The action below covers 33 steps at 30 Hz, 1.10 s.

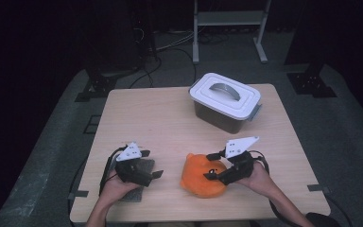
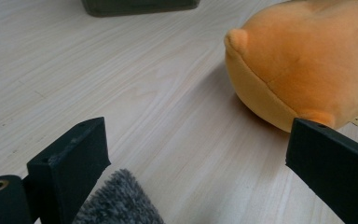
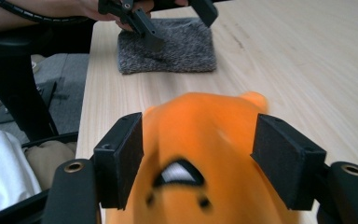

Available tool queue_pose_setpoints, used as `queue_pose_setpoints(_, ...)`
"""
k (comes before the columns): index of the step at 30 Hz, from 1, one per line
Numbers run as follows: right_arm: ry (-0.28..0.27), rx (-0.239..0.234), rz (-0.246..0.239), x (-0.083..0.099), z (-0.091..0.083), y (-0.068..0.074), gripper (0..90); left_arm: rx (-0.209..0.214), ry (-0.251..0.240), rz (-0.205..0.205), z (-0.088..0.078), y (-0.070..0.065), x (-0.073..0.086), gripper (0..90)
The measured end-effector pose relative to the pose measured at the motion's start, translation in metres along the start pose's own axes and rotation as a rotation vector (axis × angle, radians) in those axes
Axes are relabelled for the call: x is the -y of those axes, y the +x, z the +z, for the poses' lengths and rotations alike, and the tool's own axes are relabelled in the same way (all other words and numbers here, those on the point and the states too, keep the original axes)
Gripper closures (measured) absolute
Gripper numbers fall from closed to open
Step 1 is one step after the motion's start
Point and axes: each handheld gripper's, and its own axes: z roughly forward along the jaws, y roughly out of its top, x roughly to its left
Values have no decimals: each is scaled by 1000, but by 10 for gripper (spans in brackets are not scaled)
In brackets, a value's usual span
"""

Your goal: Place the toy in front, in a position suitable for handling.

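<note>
An orange plush toy (image 1: 199,179) (image 2: 307,60) (image 3: 200,154) lies near the table's front edge, right of centre. My right gripper (image 1: 210,166) (image 3: 200,128) reaches in from the right with its jaws spread wide on either side of the plush; the pads do not squeeze it. The plush looks blurred in the right gripper view. At the front left, my left gripper (image 1: 152,163) (image 2: 198,140) (image 3: 182,30) hovers open just above a grey fuzzy cloth (image 1: 139,193) (image 2: 116,203) (image 3: 168,46) that lies flat on the table, with nothing between its jaws.
A lidded storage box (image 1: 224,101) with a white lid, a grey handle and a dark base (image 2: 140,5) stands at the back right of the wooden table (image 1: 146,118). Bare wood separates the cloth and the plush.
</note>
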Motion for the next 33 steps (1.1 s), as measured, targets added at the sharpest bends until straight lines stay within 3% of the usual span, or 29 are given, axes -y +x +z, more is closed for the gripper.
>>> queue_pose_setpoints(8,-30,39,48,19,-20,1,274,-7,30,33,-15,8,2,141)
queue_pose_setpoints(12,-43,47,75,26,-25,0,274,-15,54,17,-21,16,9,171)
queue_pose_setpoints(15,-39,49,72,27,-25,0,274,-5,93,19,-20,20,14,174)
queue_pose_setpoints(18,-33,50,72,28,-23,1,274,0,123,58,-18,20,17,223)
queue_pose_setpoints(25,-11,55,53,29,-23,3,273,-32,186,94,-15,26,27,300)
queue_pose_setpoints(29,-9,53,49,30,-24,2,272,-34,225,92,-14,30,32,348)
queue_pose_setpoints(31,-6,55,47,31,-24,3,272,-29,275,66,-10,32,34,348)
queue_pose_setpoints(33,-4,59,42,31,-24,3,272,-31,307,71,-5,33,38,346)
